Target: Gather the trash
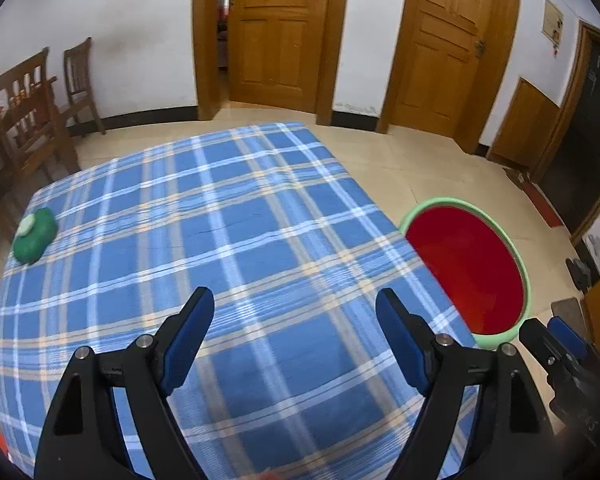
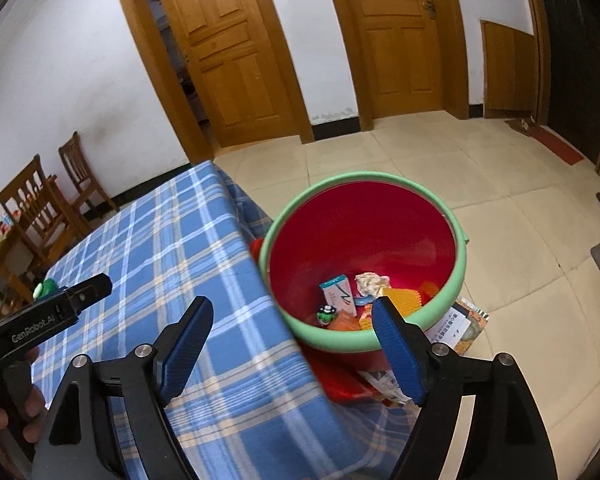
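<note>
Both my left gripper (image 1: 295, 304) and right gripper (image 2: 292, 314) gaped wide, empty, so I judged the far-left green lump with its white cap (image 1: 35, 235) wanted a square, gentle pinch before the red green-rimmed plastic bin (image 2: 364, 184).

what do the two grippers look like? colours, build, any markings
The left gripper and the right gripper look identical: matte black frames with triangular cut-outs, silver pivot screws, and two long fingers faced with ribbed blue pads. In the right wrist view the left unit's black body carries white "GenRobot.AI" lettering, and bare fingers wrap its handle. No cables or sleeves are visible.
</note>
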### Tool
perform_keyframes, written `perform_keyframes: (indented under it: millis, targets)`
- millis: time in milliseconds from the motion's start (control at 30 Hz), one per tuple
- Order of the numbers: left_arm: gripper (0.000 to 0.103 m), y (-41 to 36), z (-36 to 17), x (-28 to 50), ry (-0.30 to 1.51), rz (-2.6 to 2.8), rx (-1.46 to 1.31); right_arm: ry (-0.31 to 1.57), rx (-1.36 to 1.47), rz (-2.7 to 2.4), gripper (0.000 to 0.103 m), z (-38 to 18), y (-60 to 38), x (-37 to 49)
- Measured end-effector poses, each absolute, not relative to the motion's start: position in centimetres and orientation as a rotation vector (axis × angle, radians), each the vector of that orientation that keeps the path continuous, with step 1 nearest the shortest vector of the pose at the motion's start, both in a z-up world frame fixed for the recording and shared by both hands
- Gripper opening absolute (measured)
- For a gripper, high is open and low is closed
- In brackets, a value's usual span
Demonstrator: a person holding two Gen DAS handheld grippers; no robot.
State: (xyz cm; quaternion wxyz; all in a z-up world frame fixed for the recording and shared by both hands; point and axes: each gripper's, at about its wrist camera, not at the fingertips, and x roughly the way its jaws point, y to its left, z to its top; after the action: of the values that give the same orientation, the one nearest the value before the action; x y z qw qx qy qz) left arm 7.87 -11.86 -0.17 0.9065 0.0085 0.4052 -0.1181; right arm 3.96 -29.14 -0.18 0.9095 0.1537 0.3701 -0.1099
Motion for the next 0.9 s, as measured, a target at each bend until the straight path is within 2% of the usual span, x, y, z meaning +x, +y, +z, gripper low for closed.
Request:
perform_keyframes:
  millis: [900]
  targets:
    - [0.083, -6.2, 0.1, 4.1, 0.813, -0.085, -0.046, 0.74, 0.263, -0.173, 0.084, 0.4, -24.9, 2.9]
